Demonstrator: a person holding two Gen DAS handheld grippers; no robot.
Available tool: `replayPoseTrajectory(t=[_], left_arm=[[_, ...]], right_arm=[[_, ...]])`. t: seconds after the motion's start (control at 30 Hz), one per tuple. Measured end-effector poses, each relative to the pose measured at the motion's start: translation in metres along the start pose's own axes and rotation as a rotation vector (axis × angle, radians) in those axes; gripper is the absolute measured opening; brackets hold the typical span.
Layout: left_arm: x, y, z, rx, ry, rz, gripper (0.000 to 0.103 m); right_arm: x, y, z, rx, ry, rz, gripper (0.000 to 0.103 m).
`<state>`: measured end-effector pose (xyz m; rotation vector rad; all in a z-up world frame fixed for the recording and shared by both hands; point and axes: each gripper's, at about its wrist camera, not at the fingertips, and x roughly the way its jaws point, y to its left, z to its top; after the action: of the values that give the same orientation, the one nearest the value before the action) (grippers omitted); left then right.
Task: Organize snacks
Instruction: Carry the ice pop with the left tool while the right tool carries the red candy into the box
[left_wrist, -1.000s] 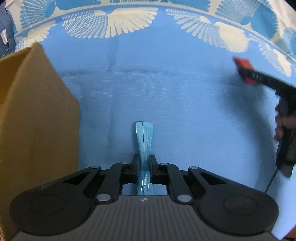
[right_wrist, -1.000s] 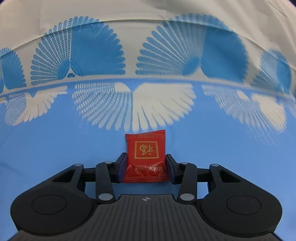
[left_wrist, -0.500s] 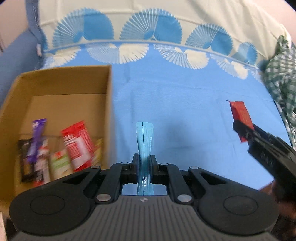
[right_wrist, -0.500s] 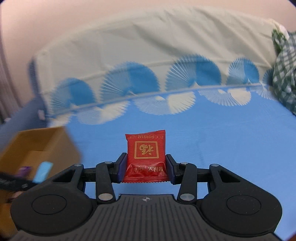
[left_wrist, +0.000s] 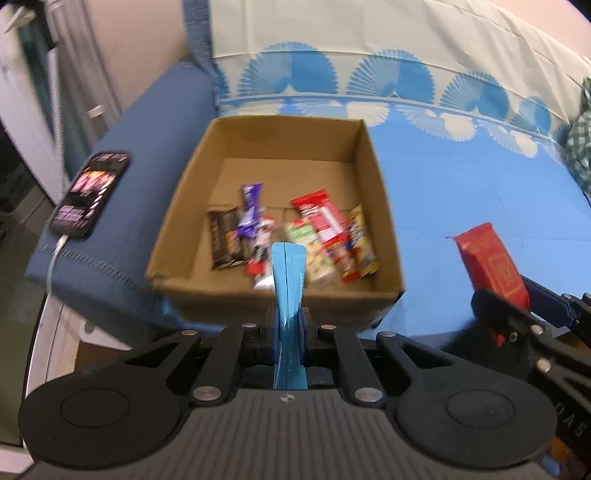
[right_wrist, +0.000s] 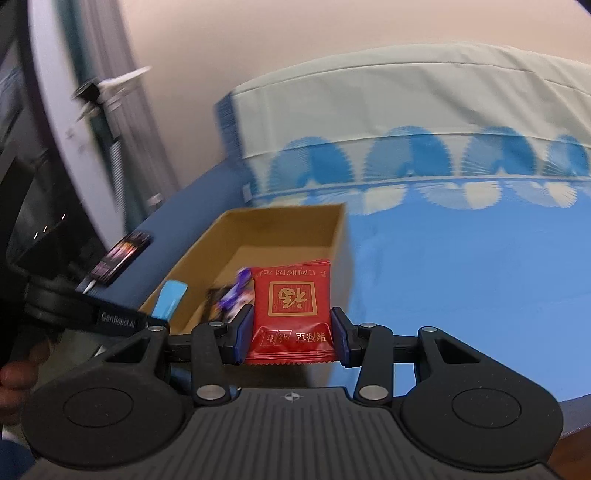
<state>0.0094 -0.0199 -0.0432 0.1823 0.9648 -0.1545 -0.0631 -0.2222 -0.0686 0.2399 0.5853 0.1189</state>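
My left gripper (left_wrist: 287, 332) is shut on a thin blue snack packet (left_wrist: 288, 280), held edge-on just before the near wall of an open cardboard box (left_wrist: 273, 295). Several snack bars (left_wrist: 295, 236) lie in the box. My right gripper (right_wrist: 290, 338) is shut on a red snack packet (right_wrist: 291, 302) with gold print, held to the right of the box (right_wrist: 225, 254). The red packet also shows in the left wrist view (left_wrist: 487, 266), and the blue packet in the right wrist view (right_wrist: 170, 299).
The box stands at the left end of a blue bedsheet (left_wrist: 461, 192) with a fan pattern. A phone (left_wrist: 90, 194) on a cable lies on the dark blue edge left of the box. A green checked cloth (left_wrist: 580, 147) lies at the far right.
Both grippers have swung left with their packets, from over the open sheet to the box. The box and its snacks have come into full view.
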Motion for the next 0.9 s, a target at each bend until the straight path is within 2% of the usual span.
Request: replayPoseTrajectory(t=[0.2,0.4,0.9], left_arm=[[-0.023,0.023,-0.025,-0.058,-0.035,-0.018,0.01],[-0.038,0.024,-0.031,-0.059,-0.08,-0.034,0.01],[-0.041,0.022,-0.035,-0.051,-0.093,-0.037,0.011]], right_arm=[[-0.022,0.034,-0.006,-0.084,-0.022,0.01,0.046],[-0.036,0.049,-0.009,-0.136,-0.039,0.004,0.046],[-0.041,0.052,-0.011,-0.151,-0.047,-0.001,0.046]])
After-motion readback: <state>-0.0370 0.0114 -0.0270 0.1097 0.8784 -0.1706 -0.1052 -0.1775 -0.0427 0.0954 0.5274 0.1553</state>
